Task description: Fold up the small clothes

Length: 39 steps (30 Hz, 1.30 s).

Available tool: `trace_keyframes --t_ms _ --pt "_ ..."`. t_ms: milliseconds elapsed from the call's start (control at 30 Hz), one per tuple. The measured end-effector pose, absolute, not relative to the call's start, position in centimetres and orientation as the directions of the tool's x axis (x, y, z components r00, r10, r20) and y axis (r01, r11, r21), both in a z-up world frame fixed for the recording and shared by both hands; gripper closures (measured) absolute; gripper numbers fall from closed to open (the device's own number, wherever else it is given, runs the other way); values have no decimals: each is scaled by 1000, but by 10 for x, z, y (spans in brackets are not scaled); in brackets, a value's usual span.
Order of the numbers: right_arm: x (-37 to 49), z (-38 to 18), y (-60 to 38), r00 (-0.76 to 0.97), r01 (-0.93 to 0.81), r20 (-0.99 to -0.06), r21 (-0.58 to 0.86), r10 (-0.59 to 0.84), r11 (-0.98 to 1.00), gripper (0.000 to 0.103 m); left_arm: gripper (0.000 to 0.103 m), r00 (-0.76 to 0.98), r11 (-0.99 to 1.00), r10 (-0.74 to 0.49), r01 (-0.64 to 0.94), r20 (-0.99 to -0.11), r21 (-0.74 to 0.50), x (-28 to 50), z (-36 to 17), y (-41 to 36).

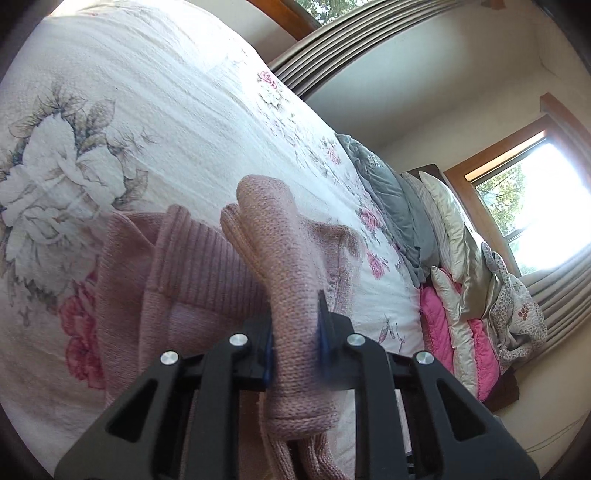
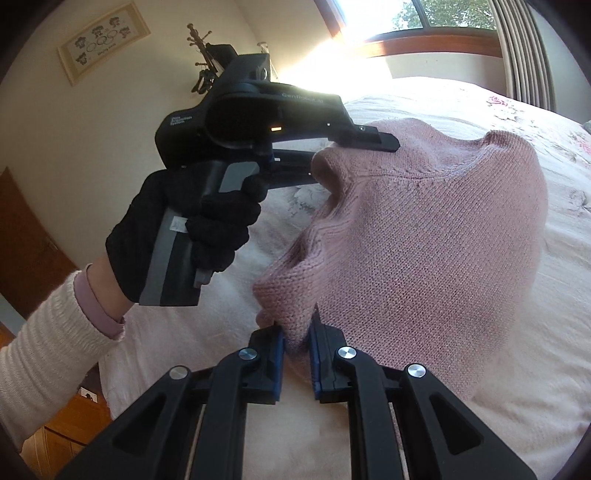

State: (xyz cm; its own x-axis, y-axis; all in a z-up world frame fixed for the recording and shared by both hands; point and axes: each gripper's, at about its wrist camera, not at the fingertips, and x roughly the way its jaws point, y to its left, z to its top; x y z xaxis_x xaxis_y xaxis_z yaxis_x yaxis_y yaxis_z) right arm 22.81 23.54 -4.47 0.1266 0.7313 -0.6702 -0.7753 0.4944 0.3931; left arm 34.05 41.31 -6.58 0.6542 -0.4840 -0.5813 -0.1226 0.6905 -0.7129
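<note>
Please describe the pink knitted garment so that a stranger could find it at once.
Look at the bed with the white floral bedspread. Over it, the left gripper and right gripper each pinch the pink sweater. It alone is plain dusty-pink knit with ribbed edges.

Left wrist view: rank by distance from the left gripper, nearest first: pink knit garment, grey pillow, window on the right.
1. Pink knit garment: clamped in the left gripper.
2. Grey pillow: up the bed, to the right.
3. Window: far right wall, beyond the pillows.

Bright daylight, blown-out window (image 2: pixel 373 29) glare washing the bedspread (image 2: pixel 424 88), curved fisheye edges, dark corners
</note>
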Motion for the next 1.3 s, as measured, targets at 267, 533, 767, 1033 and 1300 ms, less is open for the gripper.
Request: trace_keyframes --t_ms 267,533,767,1033,1300 --pt "234 -76 274 98 -777 -725 372 682 507 91 86 652 689 -443 -192 -616 -699 333 -99 447" --pt "242 -110 291 89 -761 -770 357 631 542 87 86 674 669 -429 -210 -601 -713 324 -126 460" --pt "240 -111 277 27 -762 -732 426 680 489 45 82 698 646 -407 -237 -589 -726 303 -128 464" --pt "260 -98 165 156 -576 -712 498 685 649 33 59 682 772 -340 -191 -648 -606 268 -86 435" --pt "301 -175 122 21 -277 -699 683 715 676 33 50 622 767 -310 -284 -719 -576 300 -111 434"
